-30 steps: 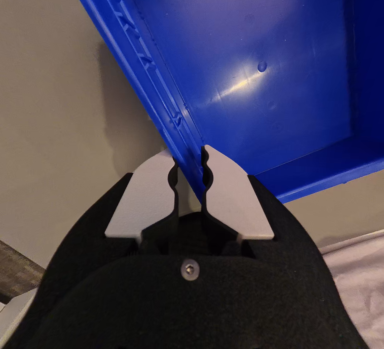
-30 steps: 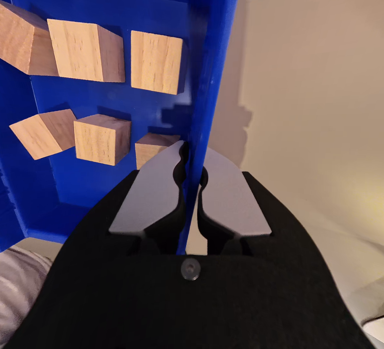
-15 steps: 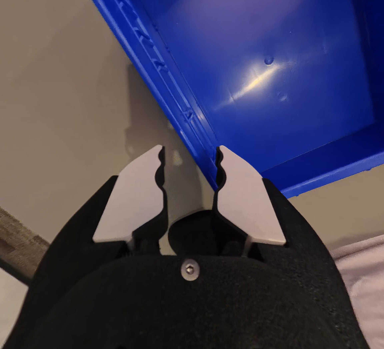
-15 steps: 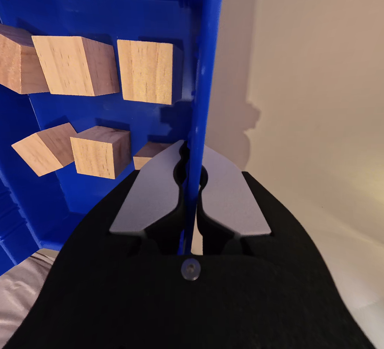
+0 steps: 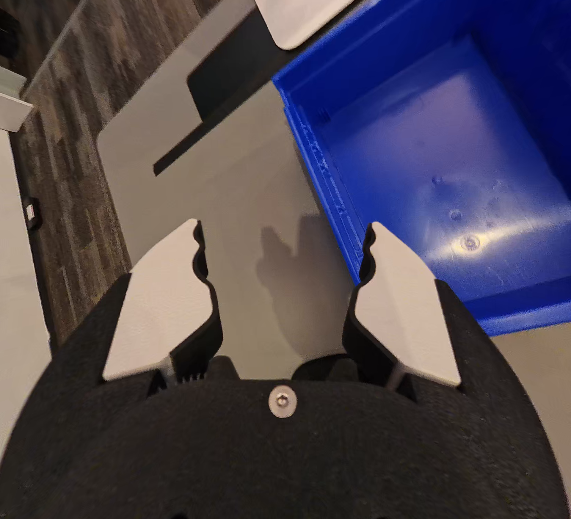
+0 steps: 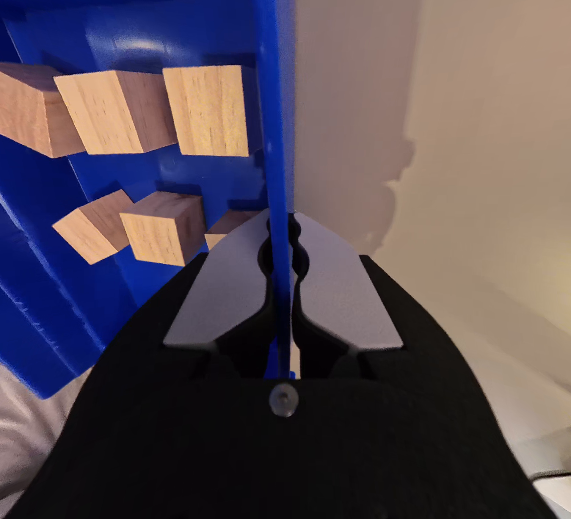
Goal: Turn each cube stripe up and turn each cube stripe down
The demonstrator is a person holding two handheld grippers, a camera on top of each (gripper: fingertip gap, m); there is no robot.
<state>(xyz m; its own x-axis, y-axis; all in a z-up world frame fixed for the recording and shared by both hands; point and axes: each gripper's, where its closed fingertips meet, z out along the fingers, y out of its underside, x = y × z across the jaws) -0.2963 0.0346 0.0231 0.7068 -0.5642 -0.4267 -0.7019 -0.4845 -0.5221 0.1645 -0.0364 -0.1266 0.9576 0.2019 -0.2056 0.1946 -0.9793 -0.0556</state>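
Left claw point(image 5: 284, 254): jaws spread wide and empty, hovering over the grey tabletop point(image 5: 241, 195) just beside the left wall of the blue bin point(image 5: 330, 170); its right finger sits close to that wall, contact not confirmed. The part of the bin floor seen from this side holds no cubes. Right claw point(image 6: 279, 223): jaws closed on the bin's right wall, one finger inside, one outside. Six wooden cubes point(image 6: 205, 110) lie inside the bin in two rows of three, toward the right wall; the near-right cube point(image 6: 230, 224) is partly hidden behind the inner finger. No stripe shows on any visible face, so stripe orientation cannot be told; by this evidence the turning appears not yet begun. Judgement: the step in hand is steadying the bin. To do it well, keep the right grip firm and the bin flat on the tabletop, bring the free left claw in over the wall, and approach one cube squarely across opposite faces, with clearance from its neighbours. Risk: the top-row cubes crowd together, so a skewed entry could nudge adjacent cubes.
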